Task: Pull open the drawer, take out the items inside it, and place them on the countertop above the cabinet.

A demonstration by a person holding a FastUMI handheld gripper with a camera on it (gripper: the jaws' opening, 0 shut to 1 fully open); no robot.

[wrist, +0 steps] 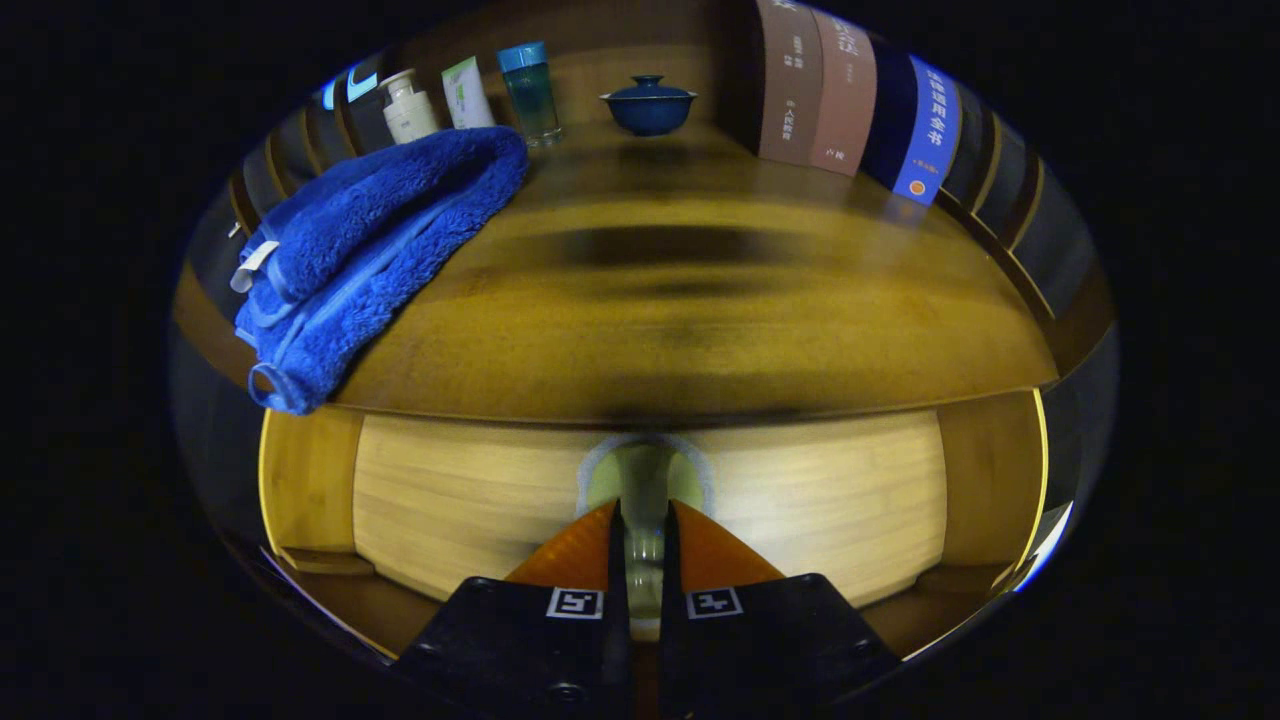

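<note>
The jaws stand narrow, the two orange fingers [575, 550] drawn close with only a slim gap between them, and the gripper [643, 520] is set against the front of the drawer [480, 500]. In that gap sits the drawer's knob [644, 480], a pale, rounded handle ringed by a light patch on the wood. Both fingers flank it closely; whether they actually press on it I cannot tell.

The drawer front is pale bamboo-like wood, directly ahead of the fingertips and spreading out to either side of them, framed by the darker cabinet [990, 480]. How far out the drawer stands cannot be judged.

Above the drawer, beyond the fingers, runs the wooden worktop [700, 320]. A folded blue towel [370, 250] lies on its left part, one end hanging over the front edge. Behind the towel, at the back, stand a white pump bottle [408, 108], a white tube [468, 93] and a clear bottle with a blue cap [529, 90], close together in a row. Further right sits a dark blue lidded bowl [649, 104], apart from them. At the back right, several books [850, 100] stand upright side by side.
</note>
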